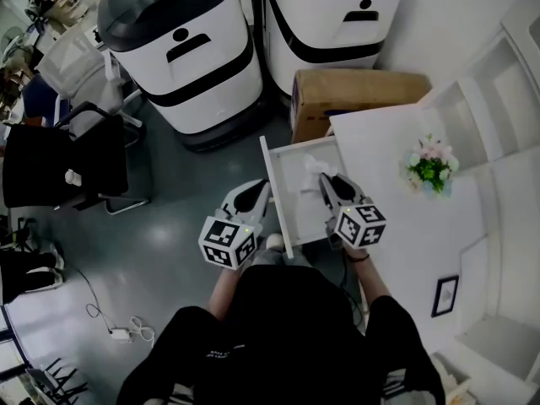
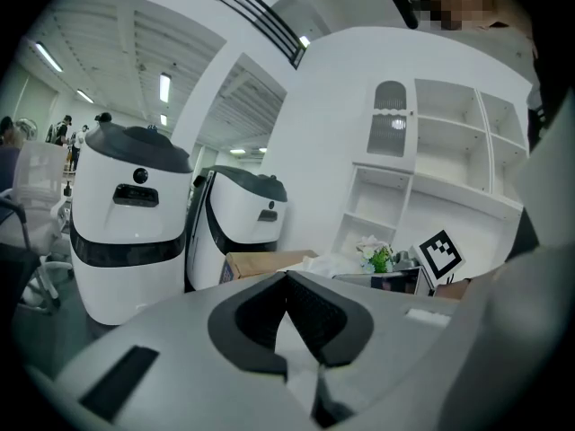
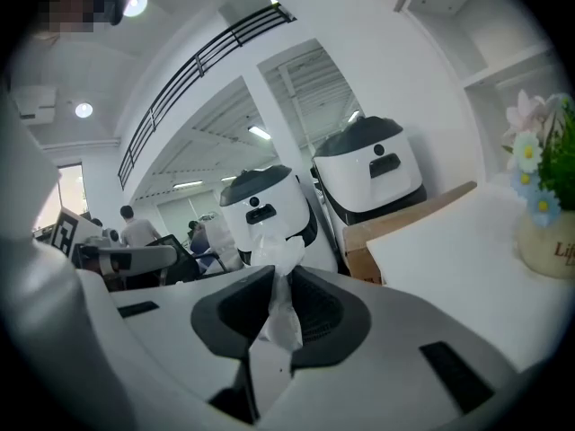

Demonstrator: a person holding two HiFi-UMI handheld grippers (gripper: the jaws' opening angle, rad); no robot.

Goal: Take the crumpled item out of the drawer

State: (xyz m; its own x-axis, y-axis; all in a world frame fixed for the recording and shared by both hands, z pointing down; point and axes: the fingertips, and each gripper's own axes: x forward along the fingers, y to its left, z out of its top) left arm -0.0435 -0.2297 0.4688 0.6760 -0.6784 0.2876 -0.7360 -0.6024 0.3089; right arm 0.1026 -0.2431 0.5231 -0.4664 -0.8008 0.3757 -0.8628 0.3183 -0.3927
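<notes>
Crumpled item (image 3: 278, 268) clamped in the right gripper (image 3: 274, 275) over the open drawer (image 1: 285, 171).
Its jaws pinch the white wad, which pokes up past their tips. The left gripper (image 2: 287, 278), jaws together and empty, hangs just beside the drawer front. Beyond stand a cardboard box (image 1: 354, 91) and two white machines (image 1: 198, 53).

An open-plan robotics office; two big rounded white-and-black machines (image 1: 181, 49) stand on a polished grey floor (image 1: 169, 226) near black office chairs (image 1: 67, 163); brown cardboard box (image 1: 354, 95), white desk (image 1: 396, 218) with pull-out white drawer (image 1: 276, 197), white wall shelving (image 2: 431, 151), ceiling strip lights (image 2: 164, 86).
</notes>
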